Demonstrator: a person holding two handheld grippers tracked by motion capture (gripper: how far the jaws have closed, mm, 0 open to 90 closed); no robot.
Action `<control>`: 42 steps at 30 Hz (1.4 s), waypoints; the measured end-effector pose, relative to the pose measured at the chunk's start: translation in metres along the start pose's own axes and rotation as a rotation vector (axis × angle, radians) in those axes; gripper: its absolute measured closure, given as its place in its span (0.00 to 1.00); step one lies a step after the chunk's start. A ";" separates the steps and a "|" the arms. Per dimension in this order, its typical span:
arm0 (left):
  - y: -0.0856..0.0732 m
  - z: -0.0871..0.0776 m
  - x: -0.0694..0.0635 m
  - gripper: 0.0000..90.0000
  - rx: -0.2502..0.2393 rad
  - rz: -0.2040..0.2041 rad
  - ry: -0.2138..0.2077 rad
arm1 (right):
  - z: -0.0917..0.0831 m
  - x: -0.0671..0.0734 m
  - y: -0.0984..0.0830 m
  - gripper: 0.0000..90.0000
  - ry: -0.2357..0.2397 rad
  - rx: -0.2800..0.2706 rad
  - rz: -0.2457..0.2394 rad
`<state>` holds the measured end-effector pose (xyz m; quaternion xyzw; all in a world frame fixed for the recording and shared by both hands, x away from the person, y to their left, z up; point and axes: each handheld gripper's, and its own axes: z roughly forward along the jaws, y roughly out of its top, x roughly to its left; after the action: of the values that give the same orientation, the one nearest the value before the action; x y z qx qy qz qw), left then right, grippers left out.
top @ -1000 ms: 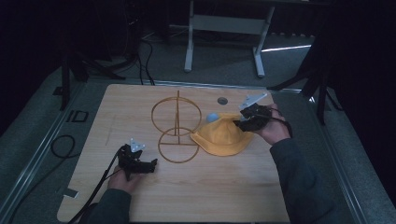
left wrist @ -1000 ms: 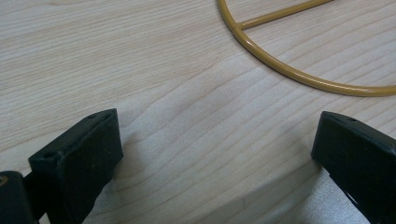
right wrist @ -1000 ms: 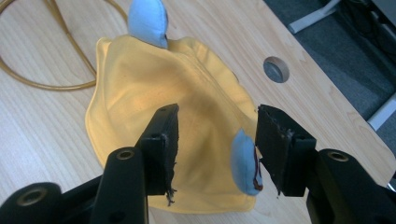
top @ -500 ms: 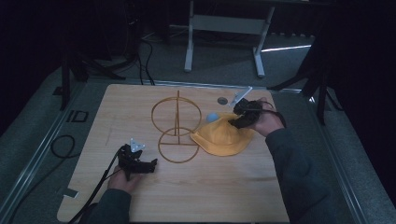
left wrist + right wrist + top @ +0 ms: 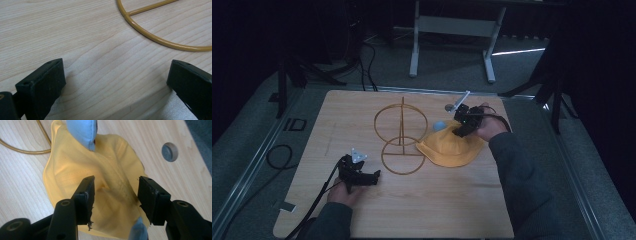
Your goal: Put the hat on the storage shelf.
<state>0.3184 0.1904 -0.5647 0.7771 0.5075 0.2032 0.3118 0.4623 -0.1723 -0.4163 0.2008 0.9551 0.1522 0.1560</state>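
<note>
Room: dark, with a grey floor, black cables and a pale metal frame beyond the table's far edge.
Table (image 5: 422,210): light wood, with a small grey round plug (image 5: 169,151) set in it near the far right.
Stand (image 5: 401,135): gold wire, an upright ring on a post over a flat ring base, in the middle of the table; part of the base ring also shows in the left gripper view (image 5: 160,40).
Hat (image 5: 451,147): yellow cloth, lying crumpled on the table just right of the stand's base, its near edge touching or almost touching the ring (I cannot tell which). A blue piece (image 5: 82,131) lies at its far side.
Right gripper (image 5: 460,129): held from the right side of the table, pointing down at the hat's crown. In the right gripper view (image 5: 115,195) its jaws stand apart over the yellow cloth with a raised fold between them; they have just been opening, and the pads do not press on the cloth.
Left gripper (image 5: 368,177): low over the near left of the table, well apart from the hat. In its own view (image 5: 115,82) the jaws are spread wide over bare wood, with nothing between them.
</note>
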 end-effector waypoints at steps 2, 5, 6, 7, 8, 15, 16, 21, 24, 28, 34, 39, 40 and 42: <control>0.000 0.000 0.000 0.02 0.000 0.000 0.000 | 0.003 -0.001 0.002 0.52 0.002 0.015 -0.009; 0.000 0.000 0.000 0.02 0.000 0.000 0.000 | 0.007 -0.001 0.005 0.54 0.001 0.038 -0.015; 0.000 0.000 0.000 0.02 0.000 0.000 0.001 | 0.009 -0.002 0.005 0.56 0.010 0.047 -0.020; 0.000 0.000 0.000 0.02 0.000 0.000 0.001 | 0.011 -0.003 0.005 0.58 0.015 0.057 -0.024; 0.000 0.000 0.000 0.02 0.000 0.000 0.000 | 0.011 -0.003 0.005 0.60 0.017 0.061 -0.023; 0.000 0.000 0.000 0.02 0.000 0.000 0.000 | 0.012 -0.007 0.007 0.83 0.029 0.084 -0.047; 0.000 0.000 0.000 0.02 0.000 0.000 0.000 | 0.012 -0.007 0.007 0.86 0.026 0.087 -0.054; 0.000 0.000 0.000 0.02 0.000 0.000 0.000 | 0.008 -0.005 0.007 0.93 0.014 0.087 -0.086; 0.000 0.000 0.000 0.02 -0.002 -0.003 0.000 | 0.004 -0.004 0.007 0.93 0.009 0.089 -0.100; 0.000 0.000 0.000 0.02 -0.003 -0.003 0.001 | -0.004 -0.005 0.007 0.93 0.003 0.079 -0.103; 0.000 0.000 0.000 0.02 -0.004 -0.003 0.001 | -0.015 -0.007 0.006 0.93 -0.005 0.070 -0.100; 0.000 0.000 0.000 0.02 -0.004 -0.003 0.002 | -0.024 -0.010 0.006 0.93 -0.007 0.057 -0.096; 0.000 0.000 0.000 0.02 -0.004 -0.004 0.002 | -0.026 -0.011 0.005 0.93 -0.007 0.052 -0.095; 0.000 0.000 0.000 0.02 -0.003 -0.003 0.001 | -0.031 -0.013 0.005 0.93 -0.007 0.040 -0.091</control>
<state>0.3185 0.1902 -0.5649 0.7757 0.5084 0.2039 0.3133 0.4641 -0.1803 -0.3838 0.1606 0.9655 0.1253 0.1623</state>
